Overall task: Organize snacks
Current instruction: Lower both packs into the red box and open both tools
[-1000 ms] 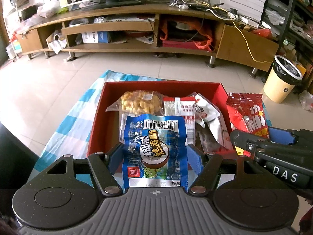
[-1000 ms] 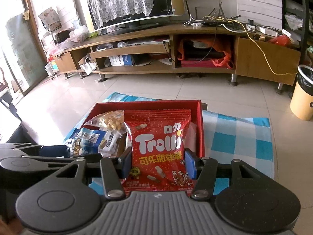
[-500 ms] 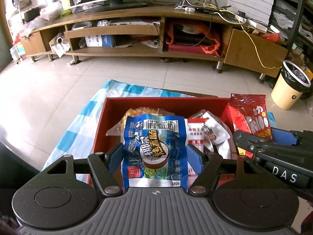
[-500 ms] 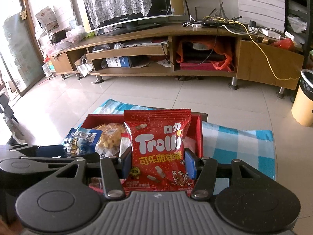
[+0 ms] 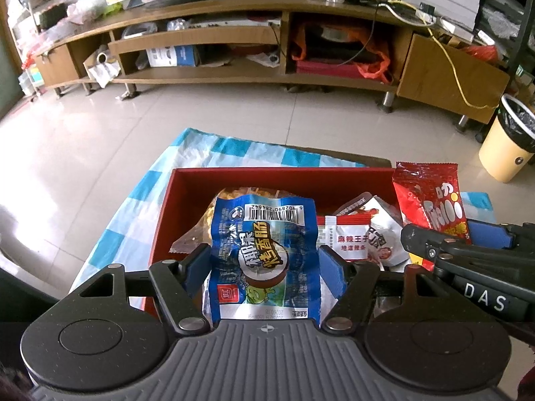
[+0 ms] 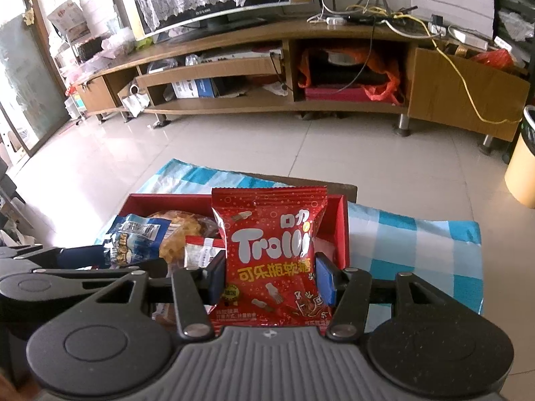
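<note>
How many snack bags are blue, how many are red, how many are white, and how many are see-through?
Blue: 1, the blue sausage packet in the left gripper.
Red: 1, the red Trolli bag in the right gripper.
White: 2, both in the red box.
See-through: 1, with yellow snacks.
Total: 5

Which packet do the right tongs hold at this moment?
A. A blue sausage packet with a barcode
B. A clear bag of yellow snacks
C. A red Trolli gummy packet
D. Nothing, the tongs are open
C: in the right wrist view the right tongs are shut on the red Trolli packet, held upright in front of the red box, while the blue sausage packet sits in the left tongs.
</note>
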Demonstrator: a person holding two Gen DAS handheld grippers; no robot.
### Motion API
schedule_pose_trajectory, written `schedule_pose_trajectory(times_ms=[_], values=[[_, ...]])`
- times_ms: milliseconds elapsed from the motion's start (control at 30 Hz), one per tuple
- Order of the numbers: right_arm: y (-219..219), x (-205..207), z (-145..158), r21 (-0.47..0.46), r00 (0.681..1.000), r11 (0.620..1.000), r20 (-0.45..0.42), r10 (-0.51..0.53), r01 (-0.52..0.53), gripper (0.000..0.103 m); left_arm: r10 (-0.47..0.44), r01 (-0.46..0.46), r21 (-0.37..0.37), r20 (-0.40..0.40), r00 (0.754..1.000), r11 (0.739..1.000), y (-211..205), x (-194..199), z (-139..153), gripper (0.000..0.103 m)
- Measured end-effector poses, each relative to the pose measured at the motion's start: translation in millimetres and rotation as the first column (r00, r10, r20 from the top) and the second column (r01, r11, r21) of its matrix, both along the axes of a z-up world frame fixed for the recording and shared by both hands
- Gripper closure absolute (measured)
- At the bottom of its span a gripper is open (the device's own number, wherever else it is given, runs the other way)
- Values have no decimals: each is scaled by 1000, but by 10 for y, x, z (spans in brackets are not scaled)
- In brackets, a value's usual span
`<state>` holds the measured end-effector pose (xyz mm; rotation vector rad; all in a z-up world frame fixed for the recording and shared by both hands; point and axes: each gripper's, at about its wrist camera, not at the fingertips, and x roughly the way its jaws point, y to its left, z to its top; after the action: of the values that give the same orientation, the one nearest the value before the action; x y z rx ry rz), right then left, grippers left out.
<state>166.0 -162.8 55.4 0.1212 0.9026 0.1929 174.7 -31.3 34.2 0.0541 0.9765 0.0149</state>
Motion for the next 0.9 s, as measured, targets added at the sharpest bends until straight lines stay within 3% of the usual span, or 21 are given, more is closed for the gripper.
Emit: schedule_pose_trajectory(times_ms=[333, 900], values=[[61, 141, -210, -28, 997, 1000, -72, 10, -12, 49, 7, -5, 33, -54, 999, 999, -10, 89, -199, 29], [71, 81, -260, -69, 996, 997, -91, 18, -25, 41, 10, -8, 31, -71, 997, 999, 46, 10, -222, 22]])
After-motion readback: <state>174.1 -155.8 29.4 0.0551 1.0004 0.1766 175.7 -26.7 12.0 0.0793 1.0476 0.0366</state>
